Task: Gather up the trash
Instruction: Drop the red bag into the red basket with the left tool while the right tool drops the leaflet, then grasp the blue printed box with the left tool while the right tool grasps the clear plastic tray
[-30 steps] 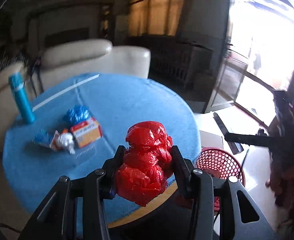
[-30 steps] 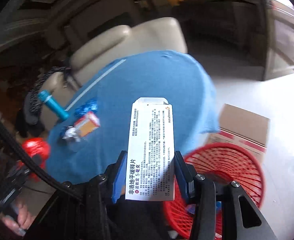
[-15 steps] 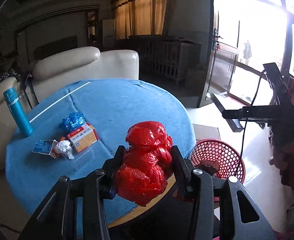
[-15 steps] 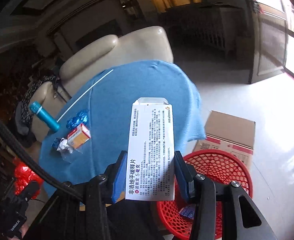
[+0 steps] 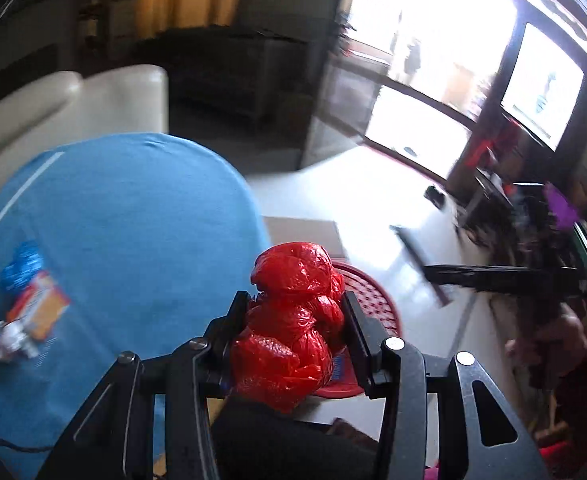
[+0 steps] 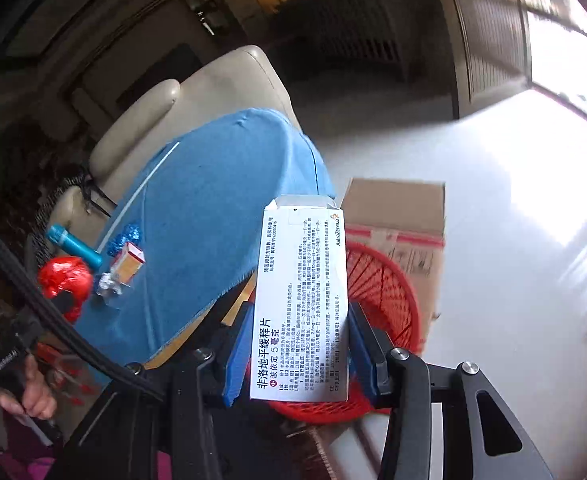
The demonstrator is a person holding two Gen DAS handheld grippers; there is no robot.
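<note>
Clamping a crumpled red plastic bag (image 5: 291,322) between its two dark fingers, the left gripper (image 5: 293,320) is closed partway, both pads pressed into the bundle's sides so that it bulges above and below them. The right gripper (image 6: 299,340) is likewise narrowed onto a white medicine box (image 6: 301,300), which stands upright between the blue pads with its open flap at the top and printed text running along its length. Just behind each load lies the red mesh basket (image 6: 389,280) on the pale floor, with some small items blurred in its bottom in the left view; a brown cardboard box (image 6: 397,208) sits just beyond it, touching or nearly so. Beside the basket is the round table under a blue cloth (image 6: 213,208), where an orange carton (image 5: 39,310), a blue crinkled wrapper (image 5: 21,264) and a clear wrapper (image 5: 11,340) lie close together near a teal bottle (image 6: 73,244). Farther back stands a cream sofa (image 6: 213,92).
</note>
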